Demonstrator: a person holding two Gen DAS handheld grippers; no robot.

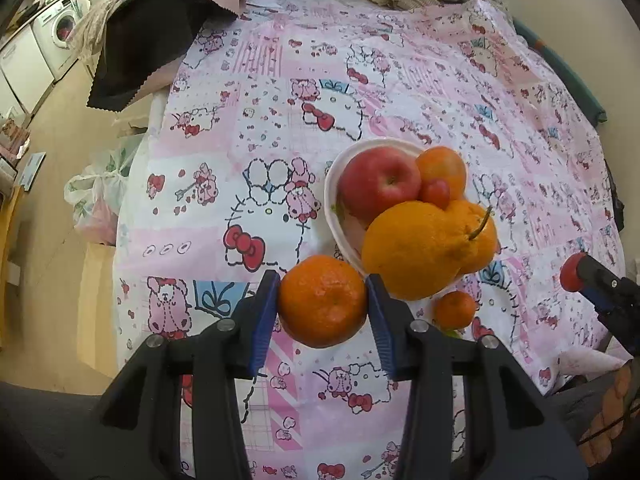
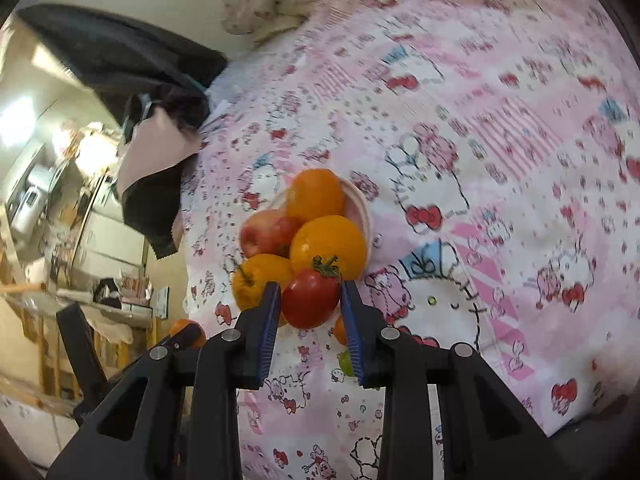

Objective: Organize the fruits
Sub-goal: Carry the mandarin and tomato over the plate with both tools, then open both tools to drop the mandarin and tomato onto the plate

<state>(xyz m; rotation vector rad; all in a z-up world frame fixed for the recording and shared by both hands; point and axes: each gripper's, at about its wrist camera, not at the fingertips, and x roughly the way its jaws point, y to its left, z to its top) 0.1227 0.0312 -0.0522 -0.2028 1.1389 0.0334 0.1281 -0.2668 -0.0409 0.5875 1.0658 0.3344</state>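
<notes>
Left gripper [image 1: 323, 300] clamps a dimpled mandarin [image 1: 322, 301] just off the white bowl [image 1: 333, 200]. Right gripper [image 2: 310, 298] clamps a glossy red tomato [image 2: 310, 298], green calyx on. The bowl is heaped: smooth apple [image 1: 378, 184], knobbly large orange [image 1: 416, 252]. Pink cartoon-print cloth [image 1: 420, 80] beyond the bowl lies open; its left edge drops off to the floor [image 1: 52, 208].
</notes>
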